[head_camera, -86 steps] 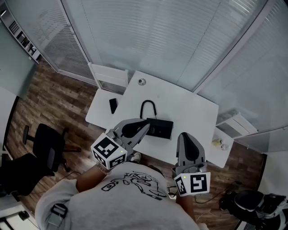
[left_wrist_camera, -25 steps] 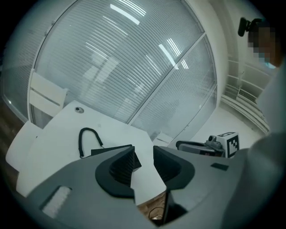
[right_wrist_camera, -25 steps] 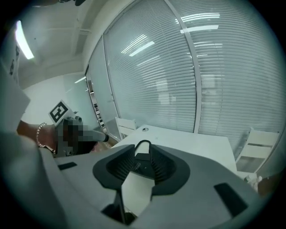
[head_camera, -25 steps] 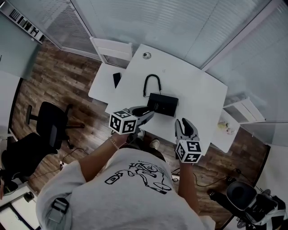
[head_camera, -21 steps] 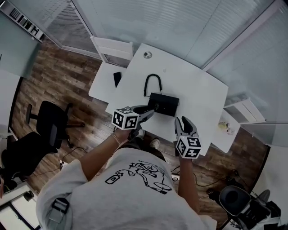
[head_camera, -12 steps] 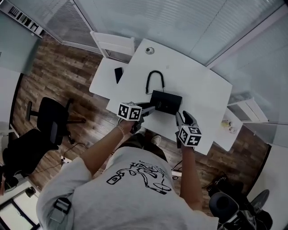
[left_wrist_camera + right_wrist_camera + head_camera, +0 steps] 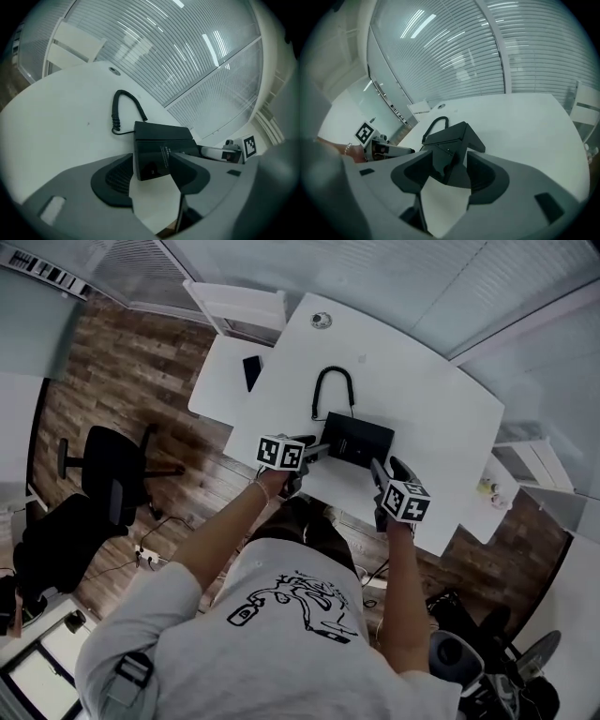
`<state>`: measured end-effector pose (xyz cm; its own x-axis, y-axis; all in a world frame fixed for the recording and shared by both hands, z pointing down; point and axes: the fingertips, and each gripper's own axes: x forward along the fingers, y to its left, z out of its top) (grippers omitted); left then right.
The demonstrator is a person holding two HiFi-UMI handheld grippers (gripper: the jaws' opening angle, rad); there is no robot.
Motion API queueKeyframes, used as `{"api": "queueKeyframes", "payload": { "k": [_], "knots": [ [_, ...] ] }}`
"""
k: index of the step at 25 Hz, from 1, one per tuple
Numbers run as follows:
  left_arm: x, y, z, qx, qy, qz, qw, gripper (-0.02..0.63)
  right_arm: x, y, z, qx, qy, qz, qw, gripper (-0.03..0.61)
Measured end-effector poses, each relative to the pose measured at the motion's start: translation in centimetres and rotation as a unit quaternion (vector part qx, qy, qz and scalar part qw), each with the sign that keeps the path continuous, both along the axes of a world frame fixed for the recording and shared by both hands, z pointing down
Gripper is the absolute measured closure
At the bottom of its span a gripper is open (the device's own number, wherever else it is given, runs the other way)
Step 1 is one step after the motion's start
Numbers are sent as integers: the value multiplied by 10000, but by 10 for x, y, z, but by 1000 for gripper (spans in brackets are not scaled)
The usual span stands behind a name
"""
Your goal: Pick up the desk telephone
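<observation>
The black desk telephone (image 7: 358, 439) lies on the white table (image 7: 431, 418), and its coiled cord (image 7: 330, 385) loops away toward the far side. My left gripper (image 7: 322, 452) is at the phone's near left corner. In the left gripper view that gripper (image 7: 152, 168) is open, its jaws have just been opening, and the telephone (image 7: 161, 145) has its corner between the tips without being pressed. My right gripper (image 7: 379, 470) is at the near right corner. In its own view this gripper (image 7: 447, 168) is open, also just opened, with the telephone (image 7: 450, 138) between its tips.
A small dark handset (image 7: 251, 371) lies on the lower side table at the left. A round fitting (image 7: 322, 321) sits at the table's far edge. A black office chair (image 7: 103, 484) stands on the wood floor to the left. Small items (image 7: 492, 488) rest on a shelf to the right.
Both grippers have come down and forward from over the table's near edge to the phone's two near corners. Their jaws now stand wider apart.
</observation>
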<state>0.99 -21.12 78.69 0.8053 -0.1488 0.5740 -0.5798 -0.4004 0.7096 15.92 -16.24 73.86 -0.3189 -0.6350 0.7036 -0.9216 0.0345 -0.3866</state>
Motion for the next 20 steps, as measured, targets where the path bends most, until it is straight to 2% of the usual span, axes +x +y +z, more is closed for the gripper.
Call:
{"api": "queueKeyframes", "payload": {
  "k": [5, 10, 14, 20],
  "knots": [
    [8, -3, 14, -175, 53, 61, 9998, 394, 4, -5, 17, -107, -266, 154, 9995, 383],
    [15, -5, 19, -329, 172, 116, 9992, 397, 0, -12, 22, -22, -538, 242, 9983, 381],
    [13, -3, 20, -169, -134, 168, 9996, 456, 2, -10, 19, -20, -541, 240, 9982, 385],
    [13, -4, 2, -63, -86, 136, 9999, 457, 3, -9, 1, 84, -579, 373, 9976, 385]
  ]
}}
